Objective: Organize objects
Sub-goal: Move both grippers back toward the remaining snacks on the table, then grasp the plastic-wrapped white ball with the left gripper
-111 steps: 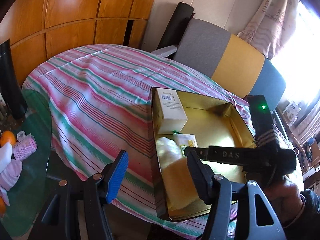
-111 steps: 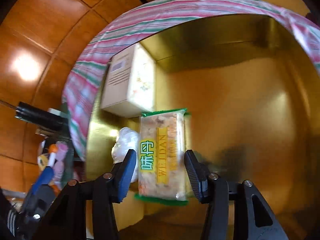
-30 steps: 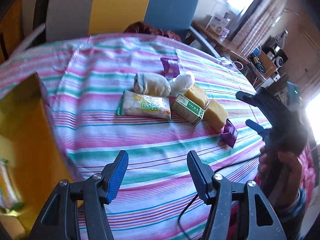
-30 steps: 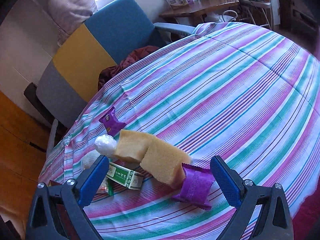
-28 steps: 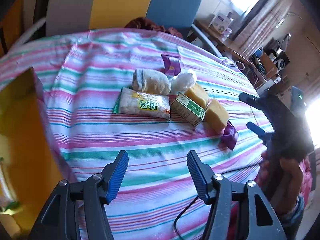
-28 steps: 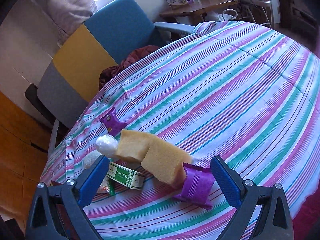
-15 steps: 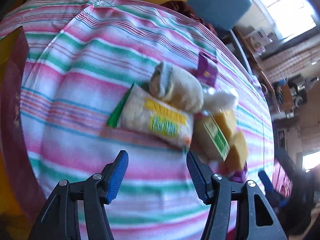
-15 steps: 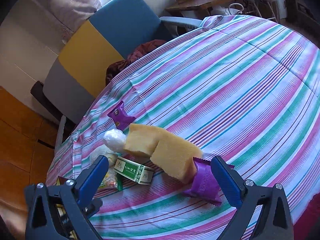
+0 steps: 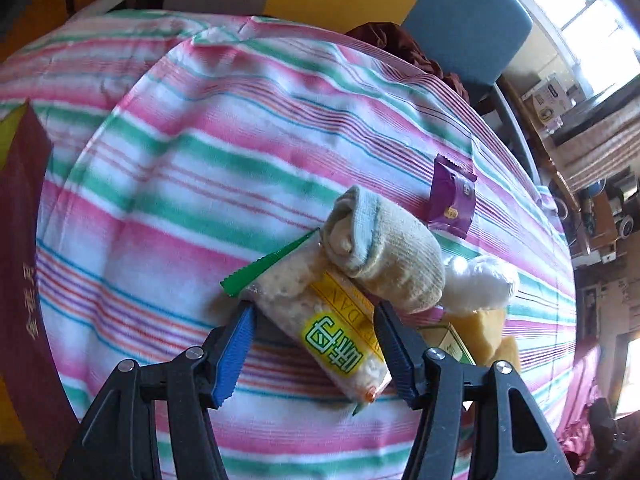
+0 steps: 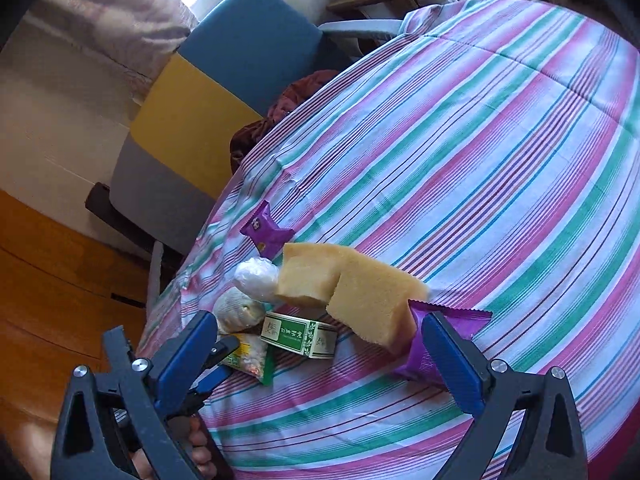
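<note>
The snack packet [image 9: 320, 320] is straddled by the left gripper [image 9: 312, 354], jaws spread wide, on the striped tablecloth [image 9: 180, 184]; the right gripper [image 10: 320, 360] is held released near the sponges [image 10: 360, 292].

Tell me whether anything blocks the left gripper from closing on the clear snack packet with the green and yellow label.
The left gripper is open around the clear snack packet, with nothing visible between them. A rolled beige sock lies on the packet's far end.
</note>
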`<state>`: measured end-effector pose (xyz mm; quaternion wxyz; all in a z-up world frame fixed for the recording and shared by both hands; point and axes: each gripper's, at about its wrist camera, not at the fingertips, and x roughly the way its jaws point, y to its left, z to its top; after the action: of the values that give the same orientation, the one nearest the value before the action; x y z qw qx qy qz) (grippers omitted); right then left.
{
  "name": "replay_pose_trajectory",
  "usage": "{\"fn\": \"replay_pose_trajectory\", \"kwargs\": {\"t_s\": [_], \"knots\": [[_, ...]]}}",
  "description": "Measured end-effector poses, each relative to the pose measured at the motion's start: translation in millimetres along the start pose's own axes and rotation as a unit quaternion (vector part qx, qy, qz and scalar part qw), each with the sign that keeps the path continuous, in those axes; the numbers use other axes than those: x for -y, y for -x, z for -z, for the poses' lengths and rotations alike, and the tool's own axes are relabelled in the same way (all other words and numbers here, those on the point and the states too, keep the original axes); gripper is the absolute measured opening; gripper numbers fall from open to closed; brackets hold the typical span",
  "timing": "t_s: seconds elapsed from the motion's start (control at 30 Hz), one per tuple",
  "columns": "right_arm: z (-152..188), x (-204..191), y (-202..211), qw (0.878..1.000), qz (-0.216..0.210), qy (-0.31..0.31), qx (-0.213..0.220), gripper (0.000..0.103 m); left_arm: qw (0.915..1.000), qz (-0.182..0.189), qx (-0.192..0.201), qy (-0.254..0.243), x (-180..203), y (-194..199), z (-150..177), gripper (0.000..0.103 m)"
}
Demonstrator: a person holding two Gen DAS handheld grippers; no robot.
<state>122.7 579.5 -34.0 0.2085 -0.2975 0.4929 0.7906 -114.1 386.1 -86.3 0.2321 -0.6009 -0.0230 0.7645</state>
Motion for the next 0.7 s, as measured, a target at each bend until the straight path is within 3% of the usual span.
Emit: {"fn": "replay_pose_trajectory", "kwargs": {"t_s": [0.27, 0.33, 0.4, 0.5, 0.63, 0.7], "knots": [[3, 9, -9, 0.999, -0.020, -0.033, -0.024, 0.103, 0.9998, -0.016, 0.008, -0.009, 15, -4, -2, 0.061], [3, 14, -12, 0.998, -0.015, -0.045, -0.029, 0.103, 0.9993, -0.017, 0.029, -0.015, 13, 9, 6, 0.061], [2, 20, -14, 0.998, -0.015, -0.061, -0.031, 0.103, 0.9969, -0.033, 0.060, -0.037, 13, 27, 14, 0.061], [1, 24, -13, 0.996, -0.027, -0.077, -0.030, 0.103, 0.9926, -0.013, 0.081, -0.090, 27, 44, 20, 0.061], [-3, 26, 1, 0.996, -0.029, -0.083, 0.003, 0.103, 0.9697, 0.004, 0.111, -0.218, 76, 50, 24, 0.061], [-5, 29, 4, 0.996, -0.028, -0.090, 0.011, 0.103, 0.9534, 0.013, 0.112, -0.280, 102, 43, 25, 0.061]]}}
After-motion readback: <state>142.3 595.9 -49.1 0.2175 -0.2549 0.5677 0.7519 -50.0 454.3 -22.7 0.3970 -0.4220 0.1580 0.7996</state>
